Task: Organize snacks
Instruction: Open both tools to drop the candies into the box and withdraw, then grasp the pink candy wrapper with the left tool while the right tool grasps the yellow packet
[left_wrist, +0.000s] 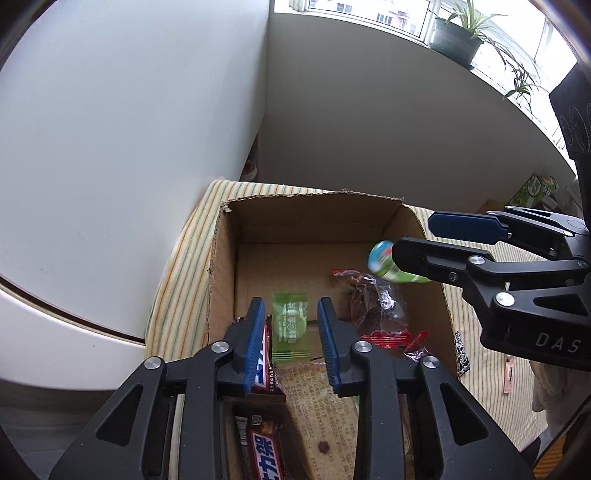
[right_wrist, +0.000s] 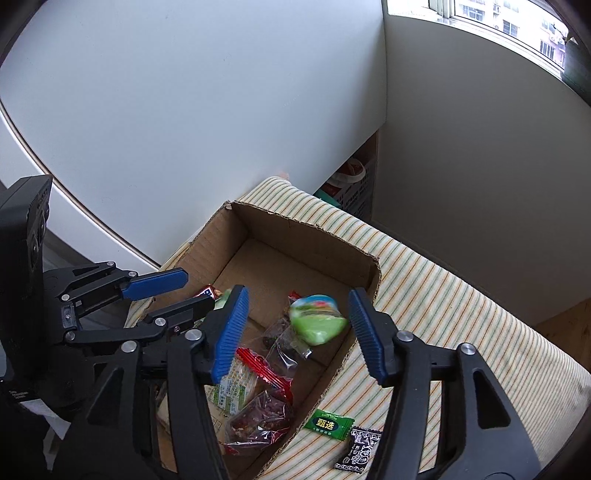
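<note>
An open cardboard box stands on a striped cloth and holds several snacks. A green jelly cup, blurred, hangs free in the air between the wide-open fingers of my right gripper, above the box. My left gripper is open over the box's near end, above a green candy and a Snickers bar. Red-ended clear packets lie in the box.
On the striped cloth outside the box lie a green candy and a black-and-white candy. White walls stand behind. A potted plant sits on the window sill. Boxes fill the corner gap.
</note>
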